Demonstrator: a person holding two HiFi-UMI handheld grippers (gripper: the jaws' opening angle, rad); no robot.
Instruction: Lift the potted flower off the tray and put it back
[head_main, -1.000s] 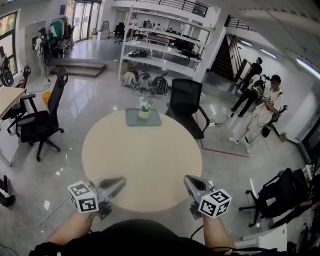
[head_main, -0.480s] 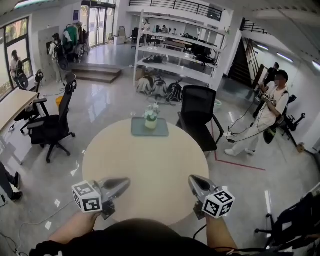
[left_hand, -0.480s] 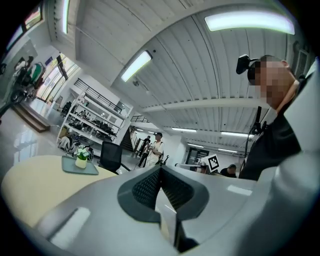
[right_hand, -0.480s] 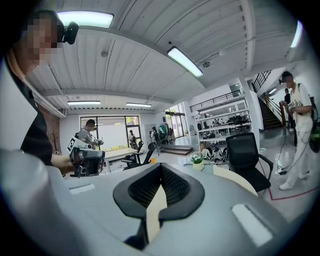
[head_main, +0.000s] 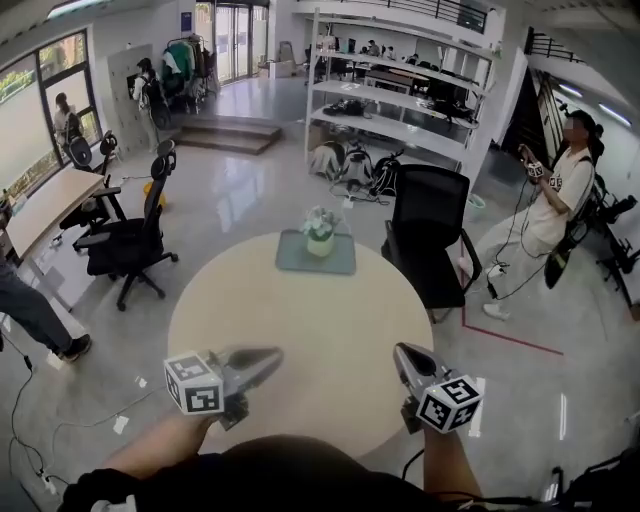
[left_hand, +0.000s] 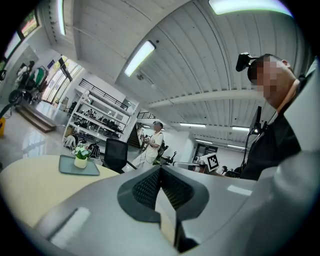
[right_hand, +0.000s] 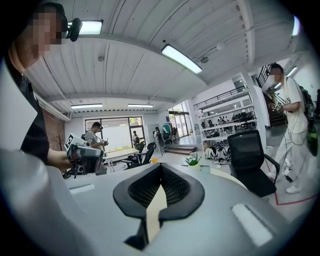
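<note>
The potted flower (head_main: 320, 234), white blooms in a small pale pot, stands on a grey-green tray (head_main: 296, 263) at the far side of the round beige table (head_main: 290, 330). My left gripper (head_main: 276, 355) and right gripper (head_main: 401, 352) hover over the table's near part, far short of the tray. Both are shut with nothing between the pads. In the left gripper view, the flower (left_hand: 80, 154) and tray (left_hand: 93, 170) sit far off at the left beyond that gripper (left_hand: 160, 167). In the right gripper view, the flower (right_hand: 192, 160) shows small beyond that gripper (right_hand: 160, 165).
A black office chair (head_main: 430, 240) stands just behind the table at the right, another (head_main: 135, 235) on the floor to the left. A person (head_main: 560, 190) stands at the far right, a person's leg (head_main: 35, 315) at the left. White shelving (head_main: 400, 100) is behind.
In the head view the table, tray and flower have slid to the right and come a little nearer. Both grippers stay shut and have advanced over the table's near edge.
</note>
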